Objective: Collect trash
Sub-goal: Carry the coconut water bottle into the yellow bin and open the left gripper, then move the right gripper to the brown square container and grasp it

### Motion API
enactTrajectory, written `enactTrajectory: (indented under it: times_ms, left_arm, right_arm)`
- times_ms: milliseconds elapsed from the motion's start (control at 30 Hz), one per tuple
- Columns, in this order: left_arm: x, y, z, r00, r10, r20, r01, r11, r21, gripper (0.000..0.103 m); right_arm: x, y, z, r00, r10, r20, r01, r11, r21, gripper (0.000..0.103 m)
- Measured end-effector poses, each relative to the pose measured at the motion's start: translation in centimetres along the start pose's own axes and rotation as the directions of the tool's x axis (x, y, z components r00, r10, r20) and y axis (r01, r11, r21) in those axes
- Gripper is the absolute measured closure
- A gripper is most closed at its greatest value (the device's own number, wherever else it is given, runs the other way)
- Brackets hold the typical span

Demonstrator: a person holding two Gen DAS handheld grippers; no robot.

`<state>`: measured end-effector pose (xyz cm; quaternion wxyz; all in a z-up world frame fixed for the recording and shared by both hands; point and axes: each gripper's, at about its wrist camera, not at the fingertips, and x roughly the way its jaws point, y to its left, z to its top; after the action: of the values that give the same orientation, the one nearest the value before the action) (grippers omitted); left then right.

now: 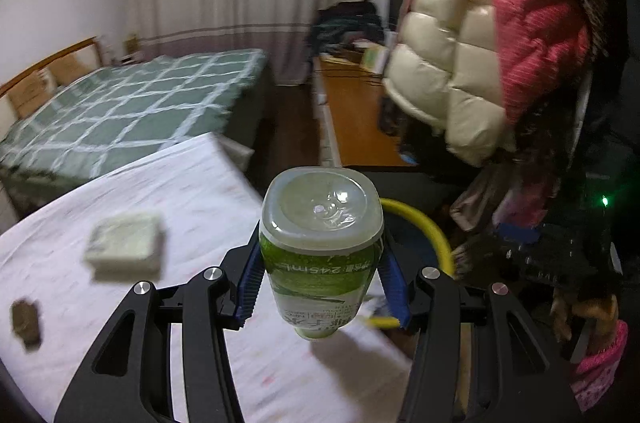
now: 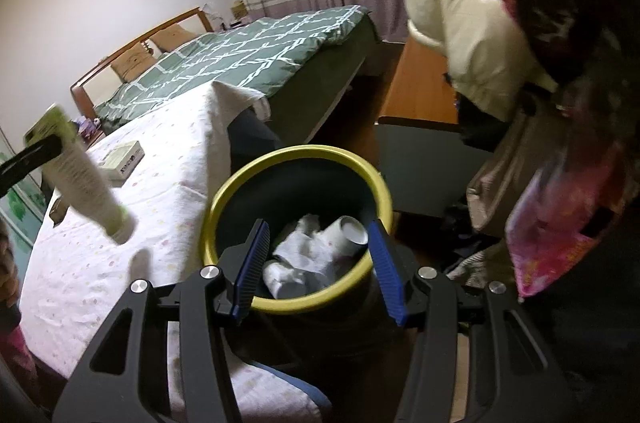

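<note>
The green-labelled plastic bottle [image 1: 320,255] is clamped between the blue ribbed pads of the left gripper [image 1: 320,287], its squarish, rounded base turned toward the camera and its neck pointing down. In the right wrist view the same bottle [image 2: 86,179] hangs above the counter [image 2: 168,167], to the left of the bin and not yet over it. The bottle is translucent, with a glossy printed sleeve, and looks light and stiff enough to hold its shape in the jaws.

The trash bin [image 2: 224,191] stands just past the counter's edge, dark-walled and round with a thick yellow rim. It already holds crumpled white paper [image 2: 304,255] and at least one white paper cup [image 2: 348,233] lying on its side, so part of the collecting looks done. The right gripper [image 2: 316,267] is aimed at the bin with its jaws standing moderately apart, nothing between the pads.

Left on the counter, which is covered in a pale cloth with faint coloured dots, are a small flat box [image 1: 126,243], pale green and white and blurred, and a dark crumpled scrap [image 1: 26,321] near the edge. Both seem still to be picked up, after the bottle goes in.

Beyond are a bed [image 1: 132,103] with a green checked quilt and padded jackets [image 1: 480,35] hanging at the right.
</note>
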<state>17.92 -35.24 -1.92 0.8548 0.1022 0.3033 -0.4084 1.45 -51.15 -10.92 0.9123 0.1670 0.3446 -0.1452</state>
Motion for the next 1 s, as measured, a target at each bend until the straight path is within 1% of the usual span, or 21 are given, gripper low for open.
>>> enactTrajectory:
  times_ms: [133, 200, 267, 367, 400, 433, 500, 633, 767, 867, 1000]
  left_arm:
    - [4.6, -3.0, 1.5, 0.999, -0.040, -0.020, 0.041, 0.999, 0.025, 0.051]
    - [6.6, -3.7, 1.5, 0.998, -0.045, -0.038, 0.046, 0.999, 0.029, 0.051]
    - [9.0, -3.9, 1.2, 0.995, -0.061, -0.079, 0.062, 0.998, 0.014, 0.051]
    - [12.2, -3.3, 0.4, 0.985, -0.084, -0.153, 0.079, 0.996, -0.040, 0.051]
    - [12.6, -3.1, 0.1, 0.984, -0.086, -0.157, 0.078, 0.995, -0.054, 0.037]
    - [12.5, -2.7, -0.1, 0.985, -0.079, -0.153, 0.070, 0.996, -0.064, 0.026]
    - [11.5, -2.2, -0.5, 0.990, -0.062, -0.125, 0.055, 0.997, -0.060, 0.025]
    - [8.0, -0.7, -0.6, 0.997, -0.029, -0.069, 0.025, 0.998, -0.055, 0.025]
    - [2.3, 2.1, -1.4, 0.999, 0.035, -0.016, -0.036, 0.996, -0.083, 0.022]
    - [-2.3, 4.9, -2.9, 0.995, 0.103, 0.007, -0.101, 0.987, -0.121, 0.021]
    - [-8.8, 9.8, -6.3, 0.979, 0.202, 0.026, -0.190, 0.953, -0.238, 0.020]
  right_arm:
    - [-0.6, -1.2, -0.5, 1.000, -0.015, -0.008, 0.015, 1.000, 0.010, 0.054]
    - [-0.7, -1.7, -0.8, 1.000, -0.021, -0.013, 0.021, 1.000, 0.017, 0.053]
    - [-0.9, -2.0, -1.0, 1.000, -0.026, -0.013, 0.027, 0.999, 0.021, 0.053]
    - [-1.0, -2.1, -1.0, 1.000, -0.029, -0.010, 0.029, 0.999, 0.027, 0.049]
    - [-1.1, -1.9, -1.0, 1.000, -0.029, -0.009, 0.030, 0.999, 0.027, 0.049]
    - [-1.1, -1.8, -0.9, 1.000, -0.030, -0.008, 0.030, 0.999, 0.024, 0.049]
    - [-1.1, -1.4, -0.8, 1.000, -0.030, -0.009, 0.030, 0.999, 0.017, 0.049]
    - [-0.9, -0.5, -0.4, 1.000, -0.027, -0.011, 0.027, 1.000, 0.002, 0.049]
    - [-0.5, 1.2, 0.0, 1.000, -0.005, -0.015, 0.005, 1.000, -0.024, 0.049]
    - [0.2, 3.1, 0.3, 0.999, 0.019, -0.028, -0.021, 0.998, -0.054, 0.049]
    - [1.6, 6.7, 0.6, 0.996, 0.068, -0.055, -0.074, 0.991, -0.110, 0.049]
